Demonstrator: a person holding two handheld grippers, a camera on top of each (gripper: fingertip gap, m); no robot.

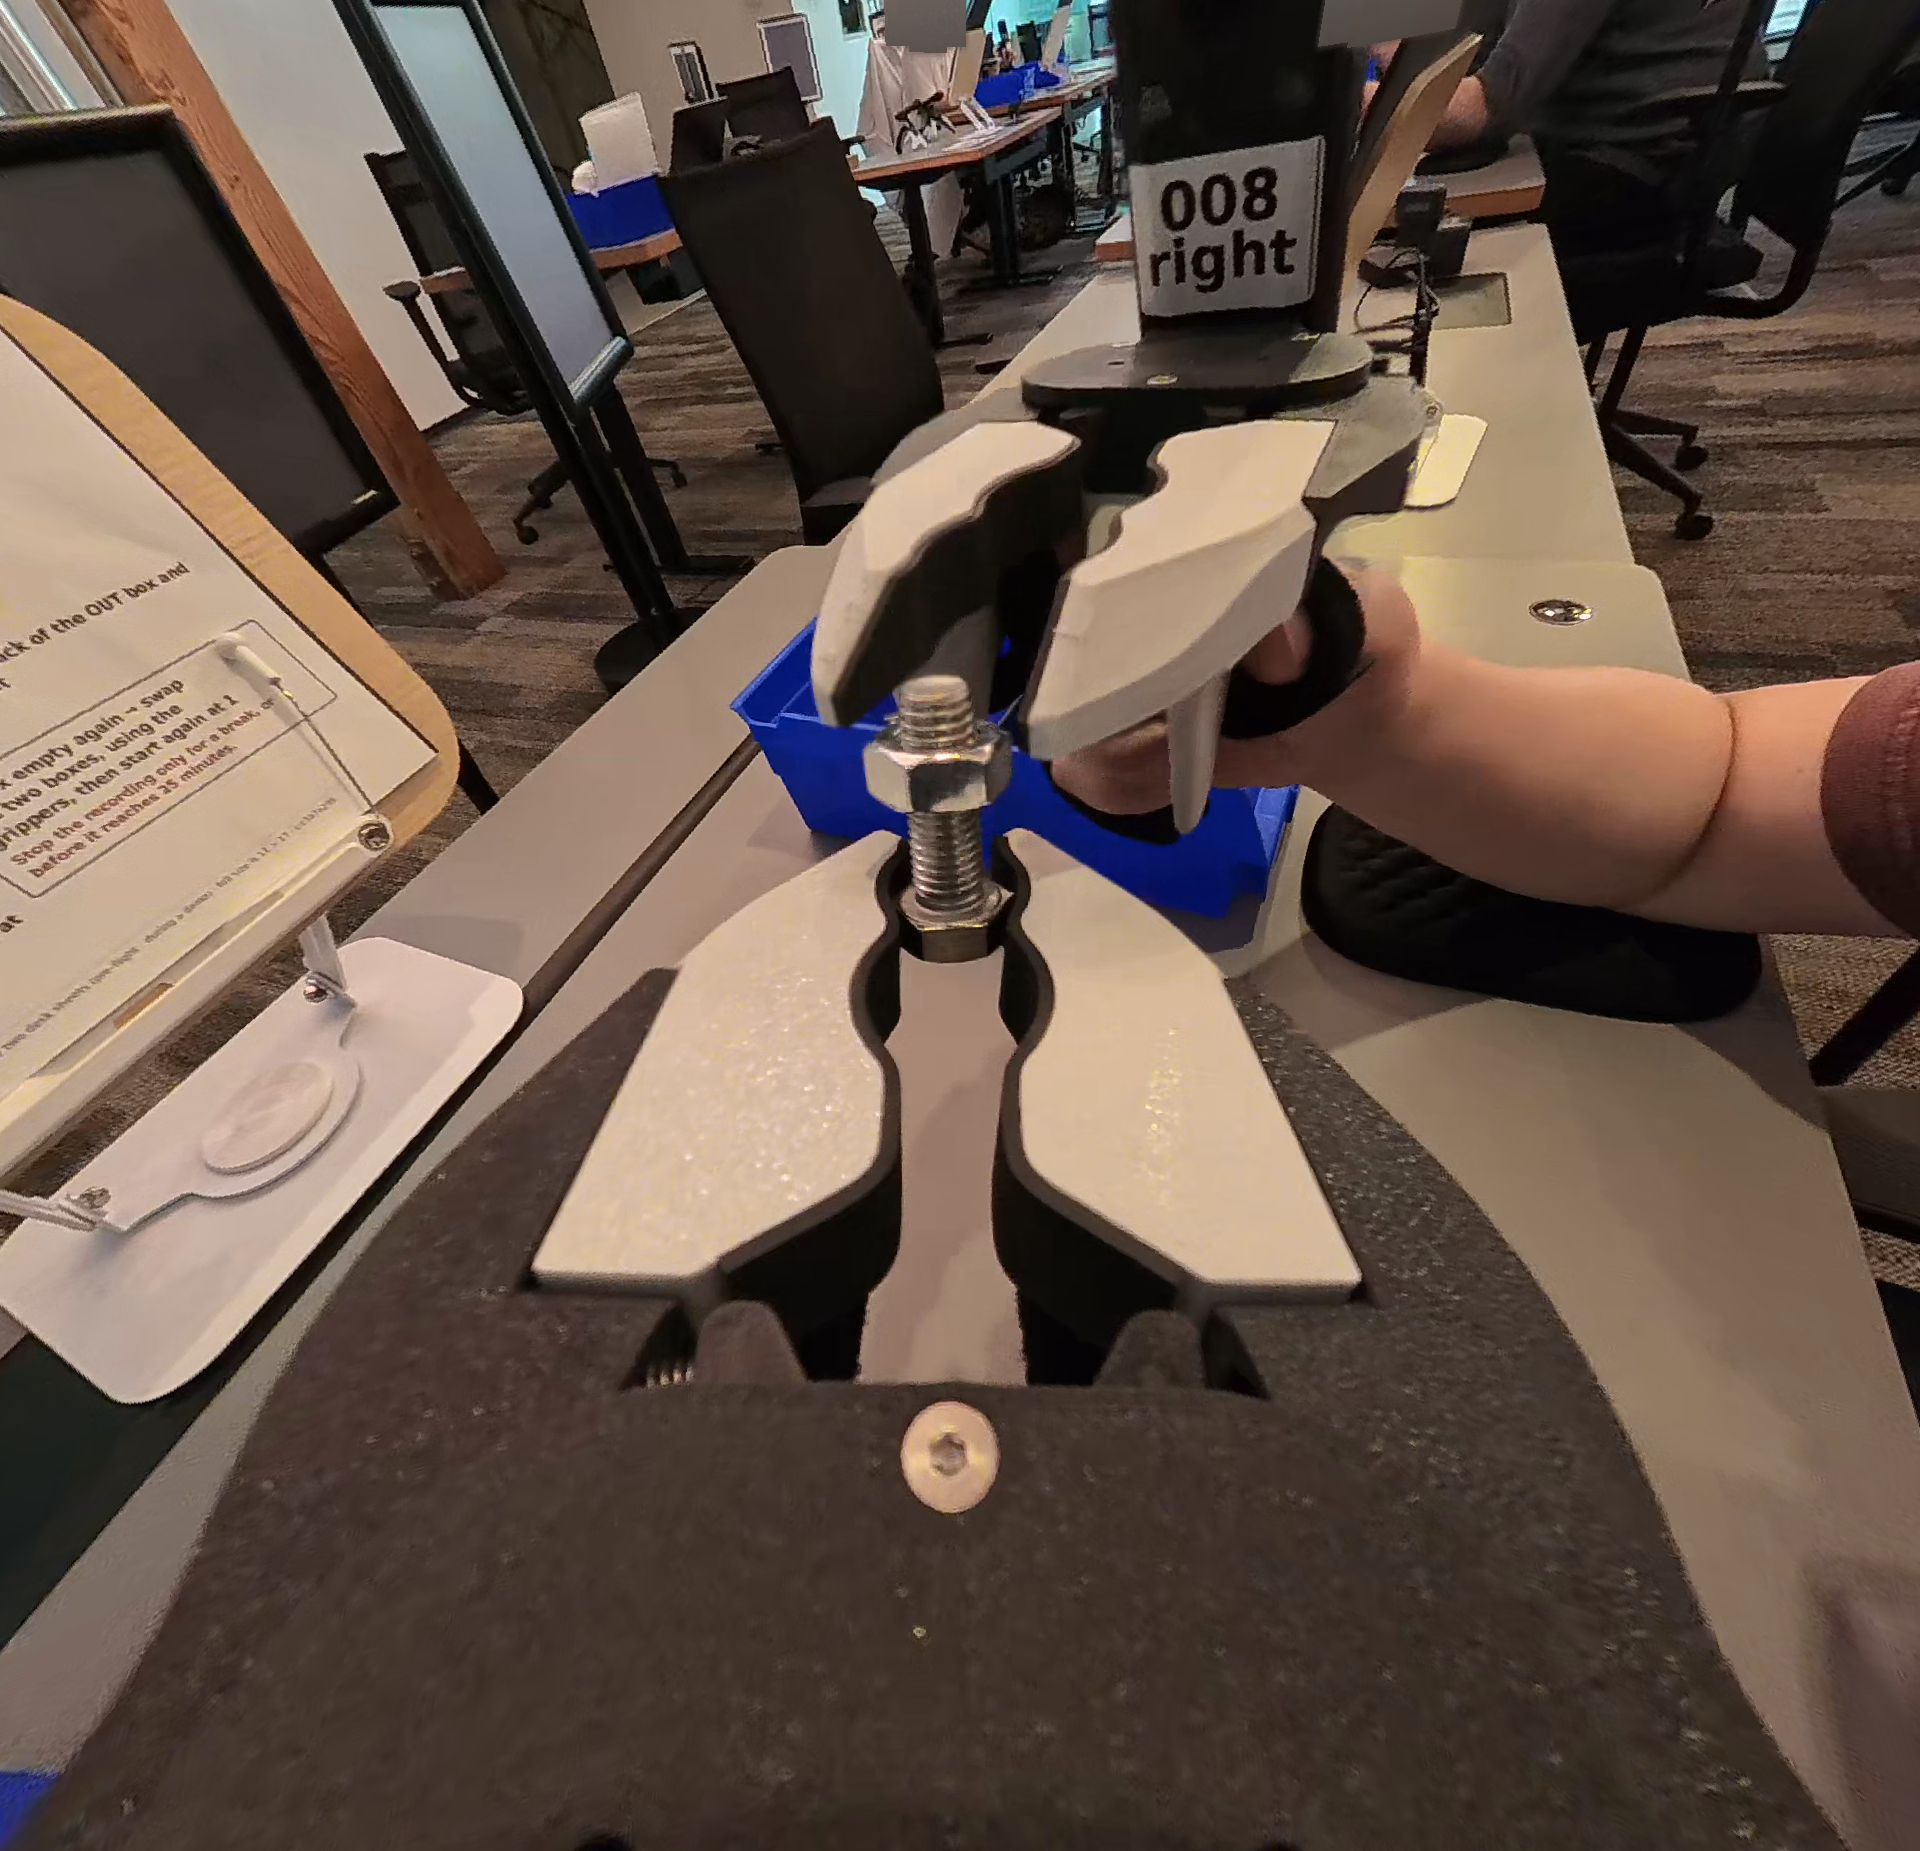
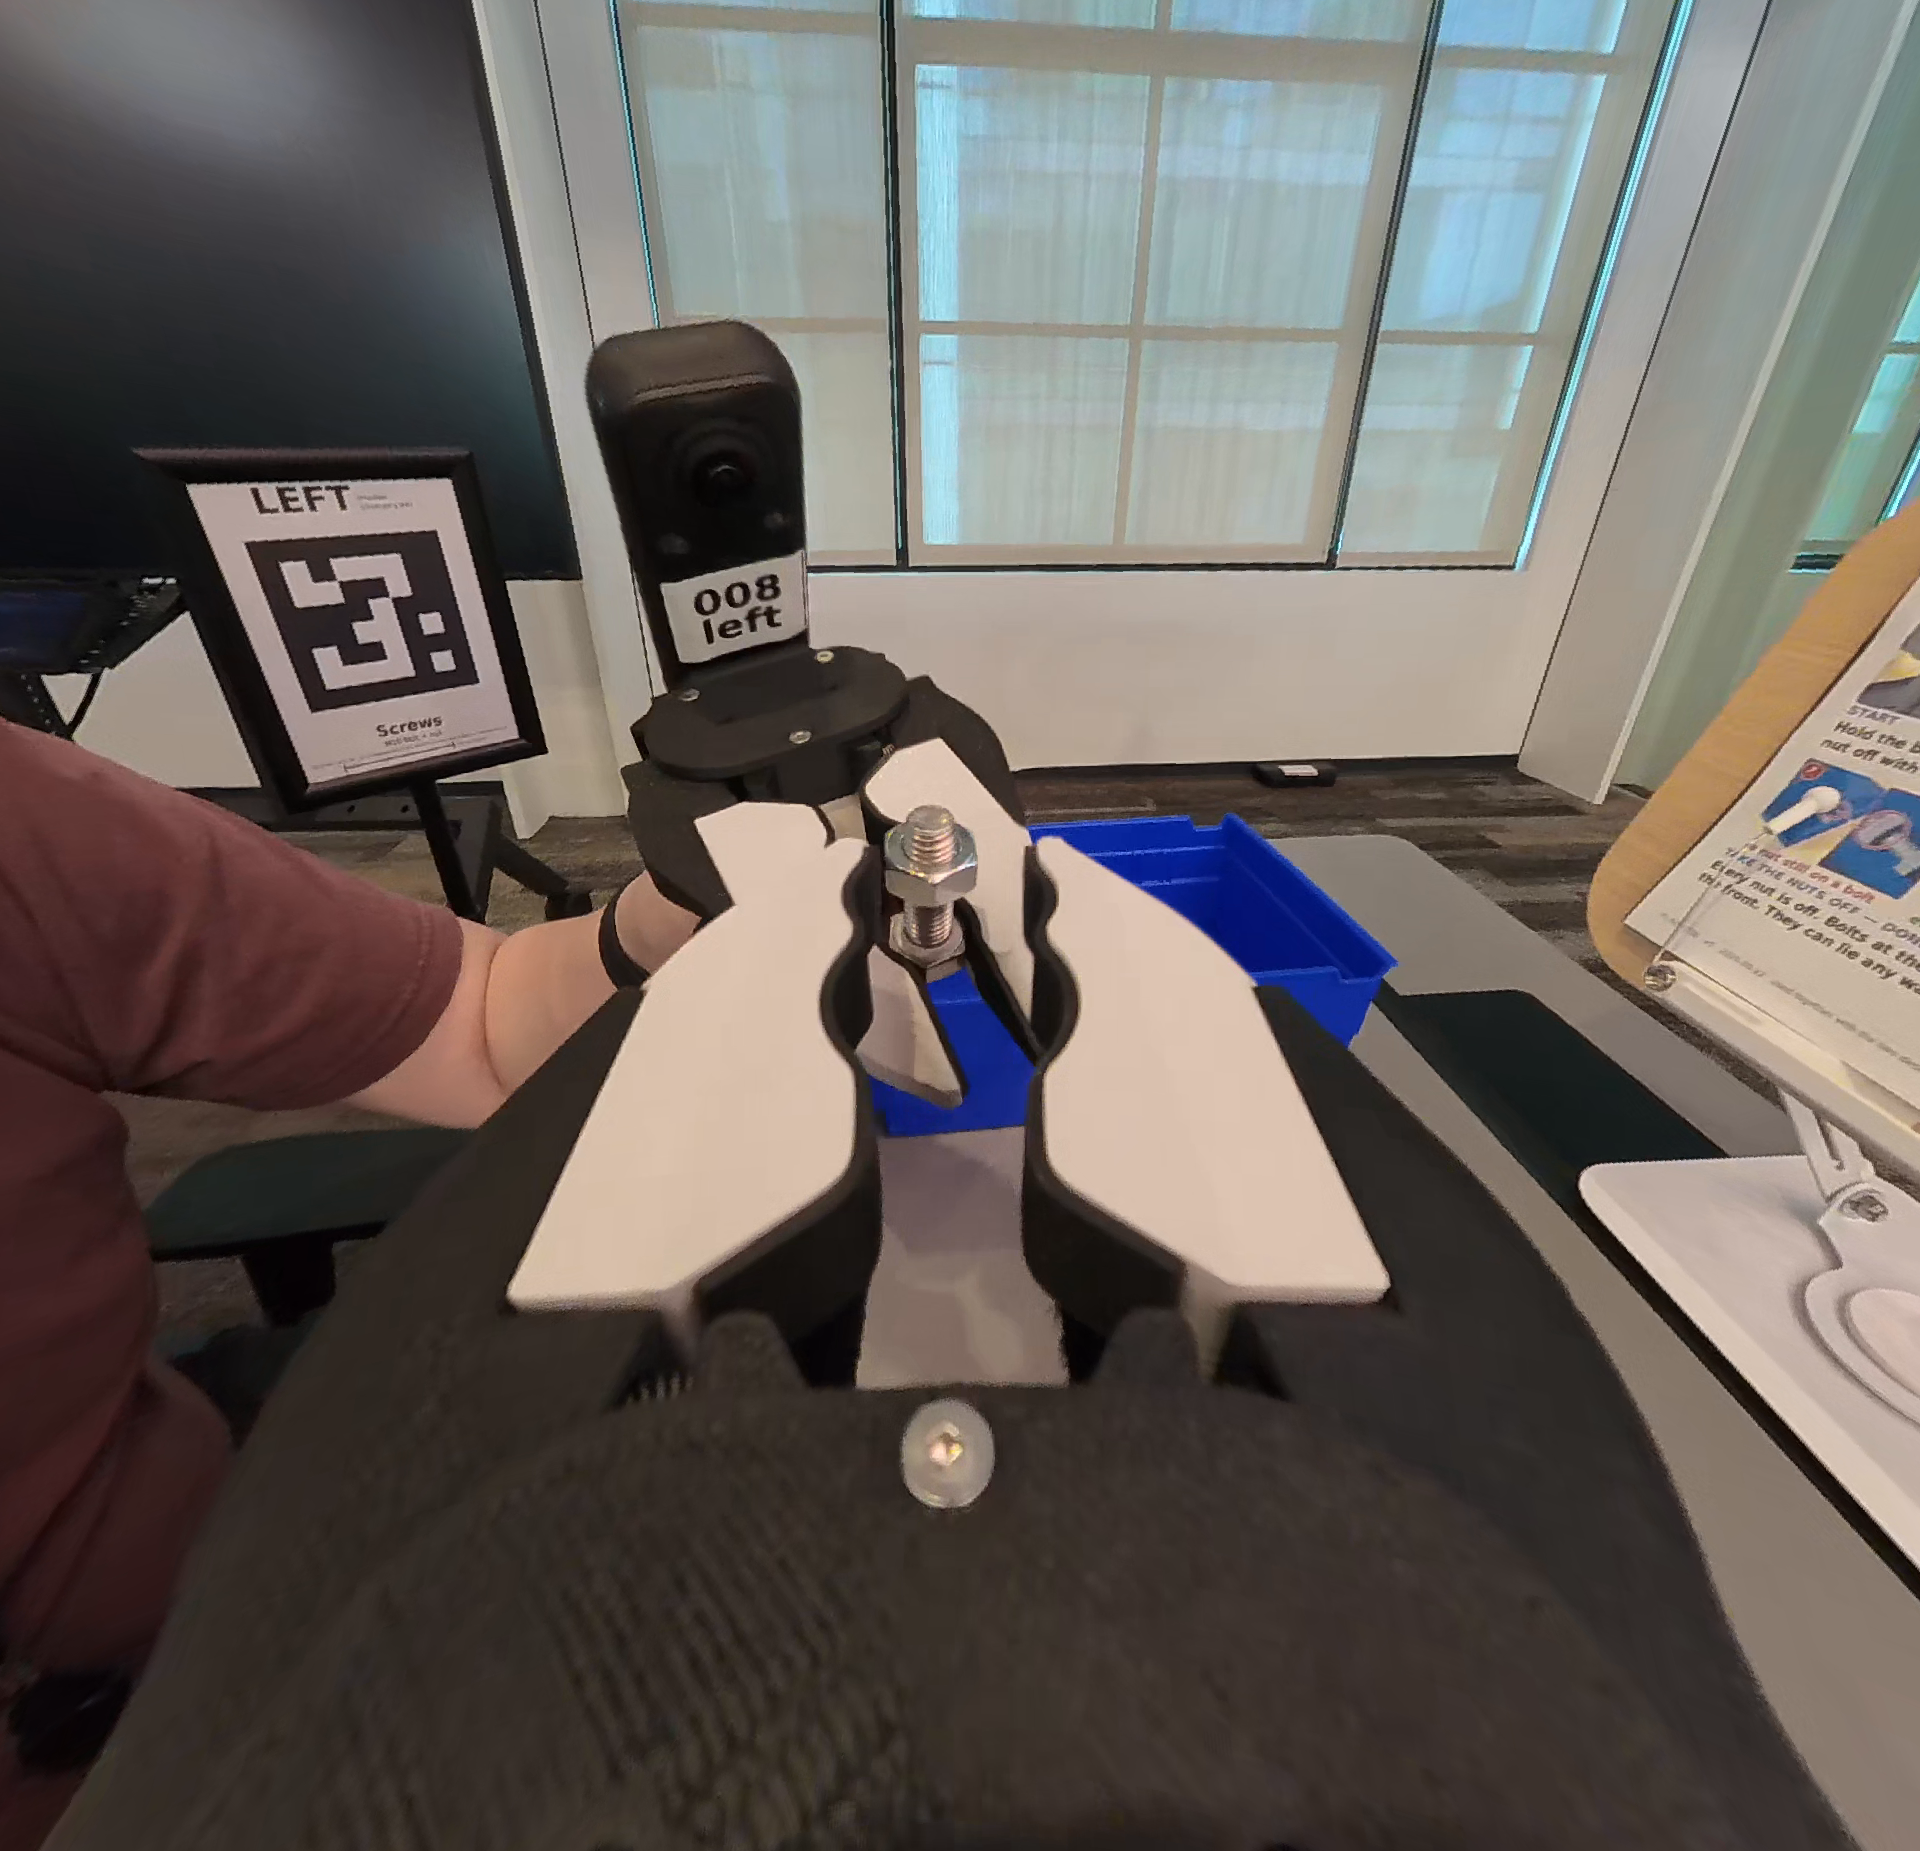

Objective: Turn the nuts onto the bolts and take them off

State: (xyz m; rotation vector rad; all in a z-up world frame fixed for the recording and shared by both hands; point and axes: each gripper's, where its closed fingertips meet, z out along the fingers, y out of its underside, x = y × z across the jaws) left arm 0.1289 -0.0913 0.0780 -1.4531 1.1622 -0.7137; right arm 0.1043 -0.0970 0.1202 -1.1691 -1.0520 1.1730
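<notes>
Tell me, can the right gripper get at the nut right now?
Probably yes: the right gripper is open just above the nut, which sits exposed on the bolt held upright by the left gripper.

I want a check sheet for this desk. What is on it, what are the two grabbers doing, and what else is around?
Surface: grey table, mostly bare.
Job's things: bolt upright with its head gripped; nut threaded near the bolt's top.
Clutter: blue bin behind the grippers; instruction stand at the table edge.
Grippers: left gripper shut on the bolt's head; right gripper open, with one finger beside the bolt's tip and not holding the nut.
Cables: thin white cord on the instruction stand.
Surroundings: office chairs and desks; large window; framed sign on a stand.
</notes>
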